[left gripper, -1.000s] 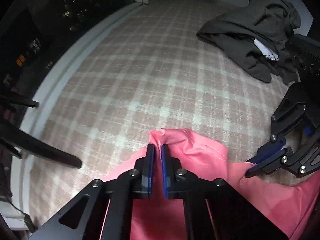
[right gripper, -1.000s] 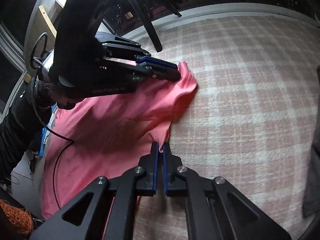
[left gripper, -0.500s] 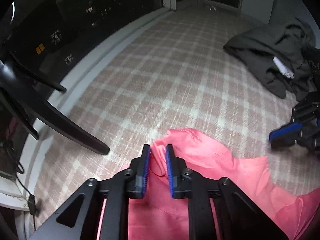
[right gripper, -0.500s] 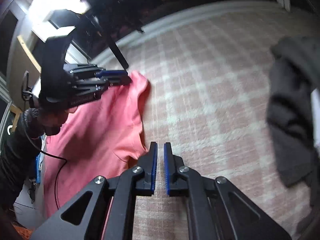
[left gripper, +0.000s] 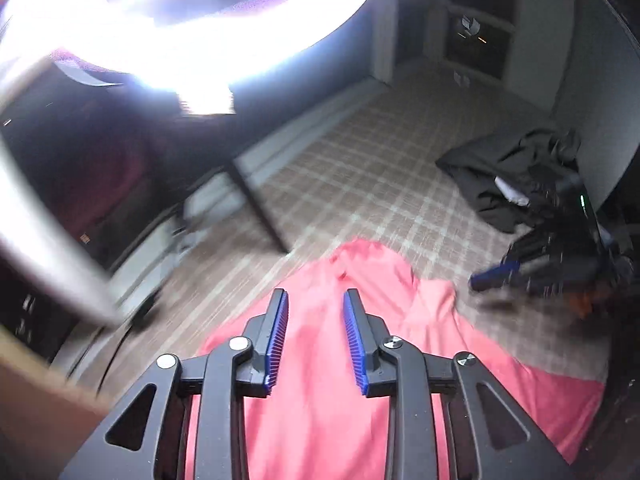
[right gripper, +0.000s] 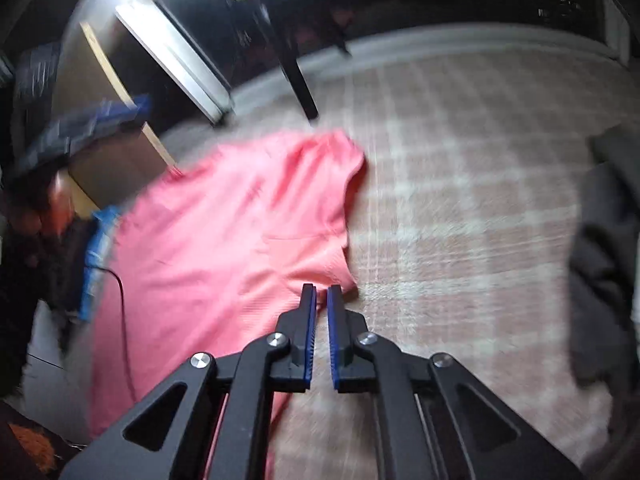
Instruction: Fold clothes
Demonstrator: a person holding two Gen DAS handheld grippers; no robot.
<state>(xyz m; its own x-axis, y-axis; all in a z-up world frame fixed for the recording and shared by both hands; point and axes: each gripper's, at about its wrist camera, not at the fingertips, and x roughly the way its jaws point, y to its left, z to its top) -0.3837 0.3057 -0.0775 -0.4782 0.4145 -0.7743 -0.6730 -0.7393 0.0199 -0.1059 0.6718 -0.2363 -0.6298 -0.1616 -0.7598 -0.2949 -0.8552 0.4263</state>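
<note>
Pink shirt lies flat on the plaid bed cover, its long axis running from near me out toward the far bed edge, a rounded sleeve corner pointing that way. Its knit is soft and lightly creased; the cover is woven in tan and white checks. My left fingers, clamped on that corner 1 second ago, now stand spread wide above the cloth. My right fingers are parted by a narrow gap, holding nothing, at the near sleeve edge. A dark crumpled garment lies well apart.
</note>
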